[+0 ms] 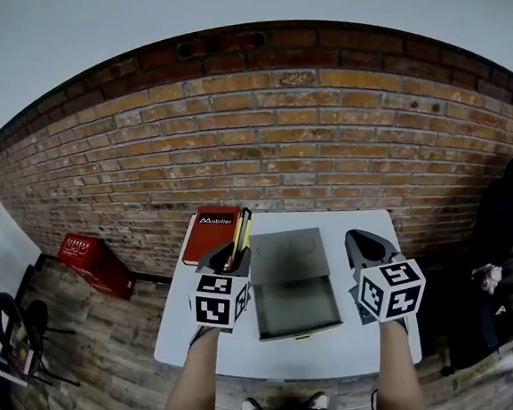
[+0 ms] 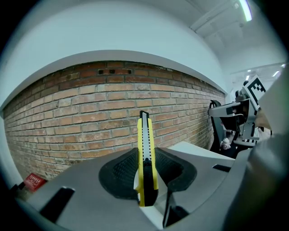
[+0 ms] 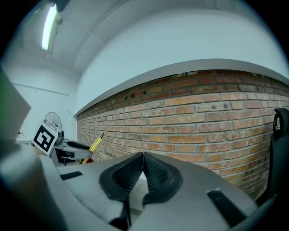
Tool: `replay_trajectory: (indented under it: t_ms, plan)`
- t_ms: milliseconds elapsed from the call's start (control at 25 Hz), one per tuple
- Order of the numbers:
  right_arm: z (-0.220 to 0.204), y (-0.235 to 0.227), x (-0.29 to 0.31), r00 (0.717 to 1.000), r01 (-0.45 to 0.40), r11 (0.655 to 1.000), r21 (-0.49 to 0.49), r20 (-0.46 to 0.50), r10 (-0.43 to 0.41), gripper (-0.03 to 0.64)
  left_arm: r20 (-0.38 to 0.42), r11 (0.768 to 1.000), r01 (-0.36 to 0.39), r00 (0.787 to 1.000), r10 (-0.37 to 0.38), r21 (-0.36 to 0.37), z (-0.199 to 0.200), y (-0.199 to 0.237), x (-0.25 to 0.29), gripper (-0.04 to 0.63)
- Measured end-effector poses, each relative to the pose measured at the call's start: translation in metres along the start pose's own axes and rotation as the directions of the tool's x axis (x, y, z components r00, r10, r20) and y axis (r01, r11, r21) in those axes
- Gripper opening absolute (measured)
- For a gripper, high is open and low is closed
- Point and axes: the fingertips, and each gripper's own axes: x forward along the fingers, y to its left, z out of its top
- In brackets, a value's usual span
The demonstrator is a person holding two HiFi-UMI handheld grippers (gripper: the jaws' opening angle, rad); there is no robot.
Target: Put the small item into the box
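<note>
Utility knife (image 2: 146, 153) sits clamped between left fingers (image 2: 118, 173); right fingers (image 3: 122, 176) seemingly meet.

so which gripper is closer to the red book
Left. The left gripper, shut on the yellow utility knife, is at the red book's right edge; the right gripper, shut and empty, is across the open grey box from it.

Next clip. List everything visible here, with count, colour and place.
utility knife: 1, yellow and black, clamped in the left gripper
box: 1, grey, open, middle of the table
book: 1, red, table's far left corner
table: 1, white, in front of the brick wall
crate: 1, red, on the floor left of the table
left gripper: 1, grey, shut on the utility knife
right gripper: 1, grey, jaws together, empty, right of the box
</note>
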Motion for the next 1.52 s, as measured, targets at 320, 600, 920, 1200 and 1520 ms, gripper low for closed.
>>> replay_trajectory:
  t_ms: [320,600,920,1200,1520]
  plan:
    - [-0.002,0.002,0.001,1.000,0.012,1.000,0.003,-0.002,-0.012,0.020,-0.056,0.997,0.065,0.996,-0.062,0.045,-0.008,0.000,0.008,0.130]
    - [-0.005,0.003,-0.004,0.999,0.033,0.999,0.000,-0.010,-0.033,0.020,-0.126,0.980,0.174,0.979,-0.161,0.094,-0.018,-0.019,0.019,0.130]
    - [-0.009,-0.001,-0.012,0.998,0.058,0.998,0.001,-0.017,-0.058,0.020,-0.212,0.943,0.294,0.942,-0.259,0.155,-0.033,-0.048,0.034,0.130]
    - [-0.010,-0.005,-0.018,0.996,0.083,0.997,-0.001,-0.021,-0.083,0.020,-0.295,0.898,0.392,0.898,-0.326,0.198,-0.048,-0.072,0.043,0.130]
    - [-0.012,-0.007,-0.025,0.994,0.101,0.995,-0.002,-0.030,-0.101,0.020,-0.380,0.848,0.481,0.844,-0.378,0.223,-0.067,-0.093,0.050,0.130]
